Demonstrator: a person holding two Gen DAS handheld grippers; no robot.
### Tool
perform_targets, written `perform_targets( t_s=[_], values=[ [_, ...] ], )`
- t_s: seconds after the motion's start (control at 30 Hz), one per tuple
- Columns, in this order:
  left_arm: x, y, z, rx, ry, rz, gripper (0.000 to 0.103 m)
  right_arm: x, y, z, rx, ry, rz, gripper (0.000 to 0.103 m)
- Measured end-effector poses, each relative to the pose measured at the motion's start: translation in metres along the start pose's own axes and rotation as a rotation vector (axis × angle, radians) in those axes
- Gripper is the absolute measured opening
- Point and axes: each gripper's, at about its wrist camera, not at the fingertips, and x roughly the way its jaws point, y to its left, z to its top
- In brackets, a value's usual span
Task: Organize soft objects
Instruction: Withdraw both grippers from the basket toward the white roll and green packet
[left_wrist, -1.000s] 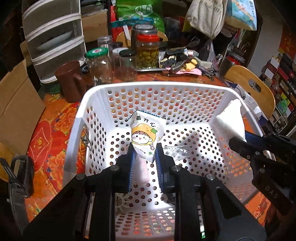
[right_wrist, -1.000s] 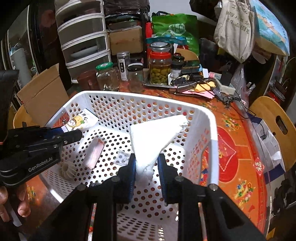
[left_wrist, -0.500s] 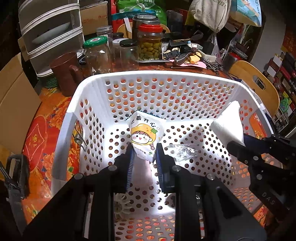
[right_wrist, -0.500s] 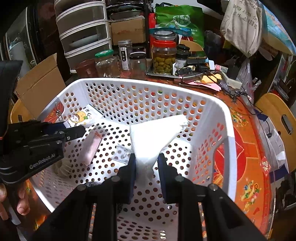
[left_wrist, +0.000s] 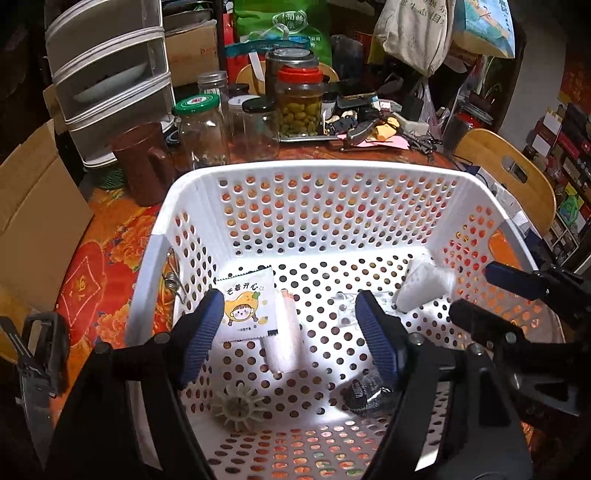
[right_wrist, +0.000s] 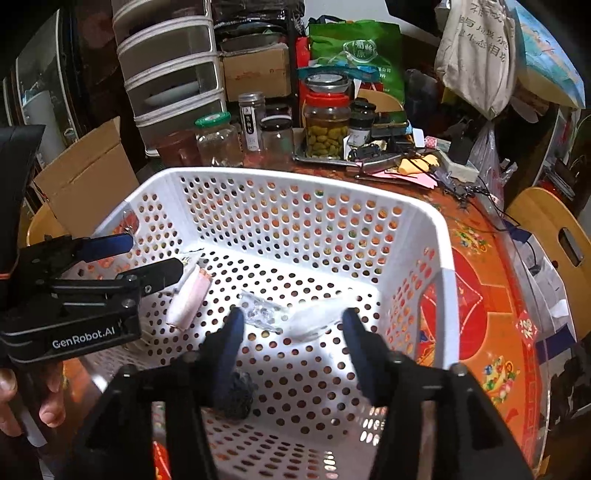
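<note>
While both grippers hang over the white basket, their jaws are spread wide and hold nothing. The left gripper is over the basket's left half. The right gripper is over its right half.

All the soft things lie on the basket floor. The cartoon packet lies flat near the basket's left wall, just past the left gripper's left finger. The pink and white roll lies right beside the packet, between the left gripper's fingers. The white tissue pack lies near the basket's right wall, in front of the right gripper. A clear plastic wrapper lies in the middle of the basket, between the roll and the tissue pack. A dark scrubber ball and a small pale wheel sit at the near end of the basket.

Behind the basket stand a jar with a green lid and a jar with a red lid.
</note>
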Motion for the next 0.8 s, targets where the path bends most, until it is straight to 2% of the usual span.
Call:
perform_targets(
  t_s=[0.13,0.23,0.43,0.7,0.8],
  values=[
    [-0.015,0.003,-0.005,-0.009,-0.03,-0.008,0.074,-0.014,0.001,-0.003,0.0,-0.029,0.009,0.076],
    [-0.03,0.004,-0.011,-0.013,-0.058,-0.024,0.075,-0.027,0.004,-0.007,-0.009,-0.052,0.008,0.081],
    [-0.066,0.001,-0.024,0.005,-0.134,-0.05,0.094,-0.051,0.008,-0.018,-0.016,-0.088,0.02,0.095],
    [-0.106,-0.002,-0.046,0.009,-0.186,-0.058,0.103,-0.082,0.006,-0.038,0.007,-0.139,0.027,0.099],
    [-0.121,-0.005,-0.059,0.027,-0.212,-0.039,0.103,-0.096,0.007,-0.05,0.013,-0.162,0.027,0.101]
  ],
)
